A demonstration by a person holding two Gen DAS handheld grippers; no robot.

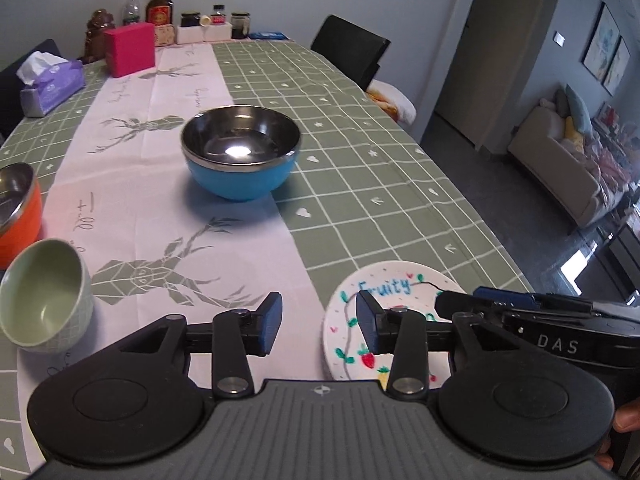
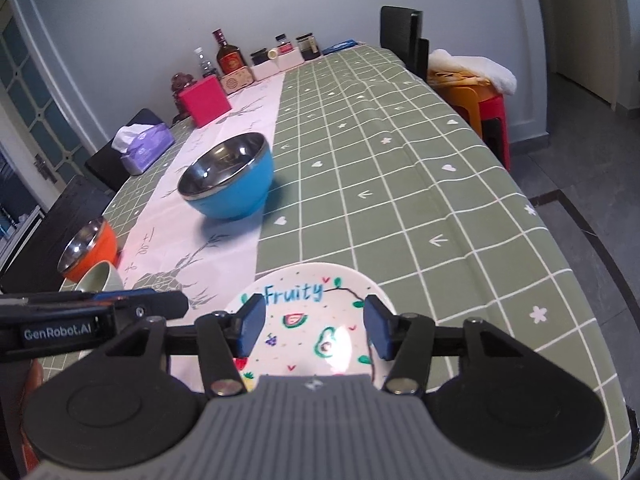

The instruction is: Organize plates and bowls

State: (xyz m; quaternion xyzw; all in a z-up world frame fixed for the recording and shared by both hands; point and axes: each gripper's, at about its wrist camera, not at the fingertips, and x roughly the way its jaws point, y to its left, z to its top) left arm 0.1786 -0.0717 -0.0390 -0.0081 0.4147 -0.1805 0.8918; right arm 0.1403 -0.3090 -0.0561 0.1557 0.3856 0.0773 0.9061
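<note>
Plate: The white plate point(image 2: 308, 320) with "Fruity" and little fruit drawings lies flat on the surface, near the front edge. It sits right under my right gripper point(image 2: 314, 326).
Right gripper: My fingers are spread wide and hold nothing. One blue pad is over the left side of the plate, the other over the right side. I cannot tell if they touch it.
Left gripper: My left gripper point(image 1: 318, 324) is spread wide too and is empty. It hangs over the pale runner, with the plate just to its right.
Blue bowl: The blue bowl point(image 1: 241, 151) with a shiny metal inside stands upright in the middle of the surface, well ahead of both grippers. Nothing is in it.
Orange bowl: The orange bowl point(image 1: 18, 208) is at my far left. Its inside is shiny metal.
Green cup: The pale green cup point(image 1: 46, 300) leans tilted, just in front of the orange bowl. It is empty.
Surface: A green checked cloth point(image 2: 400, 184) with a pale deer runner covers it. A pink box point(image 1: 130, 50), a tissue pack point(image 1: 50, 82) and bottles stand at the far end.
Room: Grey wall, black chair, a sofa off to the right.
</note>
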